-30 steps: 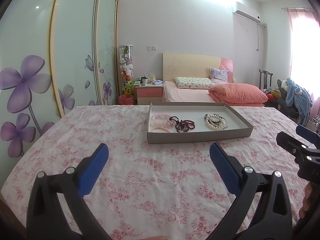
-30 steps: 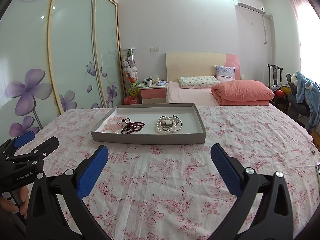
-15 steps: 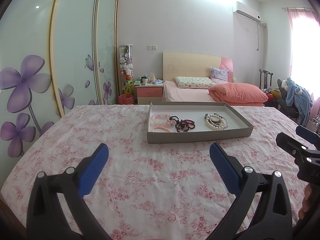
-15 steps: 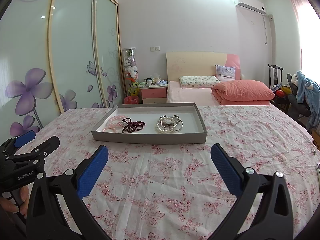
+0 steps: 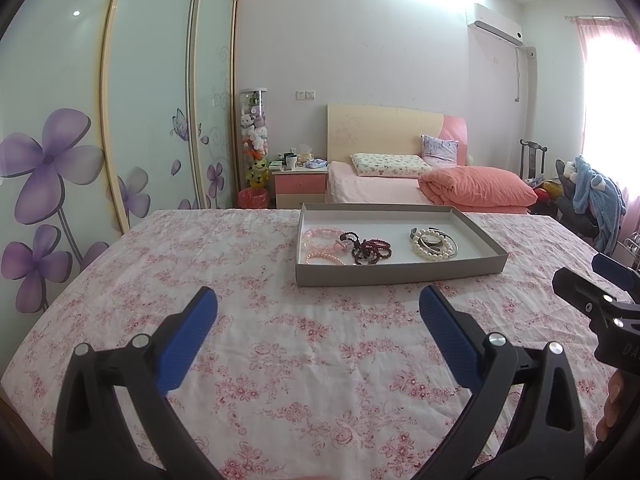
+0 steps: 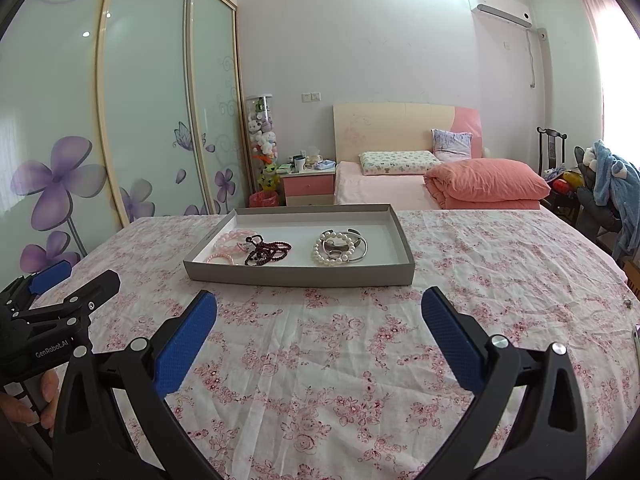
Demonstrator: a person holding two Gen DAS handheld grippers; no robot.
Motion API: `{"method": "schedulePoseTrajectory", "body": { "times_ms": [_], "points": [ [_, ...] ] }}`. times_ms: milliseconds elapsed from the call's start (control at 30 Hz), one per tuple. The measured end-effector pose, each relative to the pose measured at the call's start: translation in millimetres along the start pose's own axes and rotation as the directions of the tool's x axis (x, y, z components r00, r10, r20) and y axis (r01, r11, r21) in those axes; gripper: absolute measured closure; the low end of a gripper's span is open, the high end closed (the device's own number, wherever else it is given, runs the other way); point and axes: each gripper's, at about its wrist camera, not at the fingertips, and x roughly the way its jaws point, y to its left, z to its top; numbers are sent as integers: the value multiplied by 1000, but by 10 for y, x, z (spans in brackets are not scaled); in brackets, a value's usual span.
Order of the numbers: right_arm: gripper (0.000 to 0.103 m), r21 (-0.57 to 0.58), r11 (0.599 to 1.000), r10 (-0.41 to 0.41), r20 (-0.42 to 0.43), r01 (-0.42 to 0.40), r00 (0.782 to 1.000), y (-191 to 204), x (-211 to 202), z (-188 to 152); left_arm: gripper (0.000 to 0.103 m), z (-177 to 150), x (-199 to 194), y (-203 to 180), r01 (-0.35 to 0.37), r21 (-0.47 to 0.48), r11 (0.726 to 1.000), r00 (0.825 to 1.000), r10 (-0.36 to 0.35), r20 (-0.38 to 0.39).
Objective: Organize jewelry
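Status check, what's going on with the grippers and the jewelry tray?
Left gripper open, right gripper open, both empty. Bracelets lie in tray ahead. Nothing between.

White lettering "GenRobot.AI" stands on the black body of the left hand-held gripper (image 6: 76, 286).

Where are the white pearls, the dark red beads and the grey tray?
white pearls (image 6: 334, 249): right wrist view, on the bead ring.
dark red beads (image 6: 269, 251): right wrist view, middle of the strands.
grey tray (image 6: 300, 277): right wrist view, near wall.
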Motion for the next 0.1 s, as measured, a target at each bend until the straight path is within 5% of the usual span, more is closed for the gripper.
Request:
{"method": "schedulePoseTrajectory", "body": {
  "times_ms": [100],
  "points": [
    [2,-1,1000,0,0,0,1000,-1,1,3,4,-4,9,10,-2,-3,1000,1000,2,-5]
  ]
}}
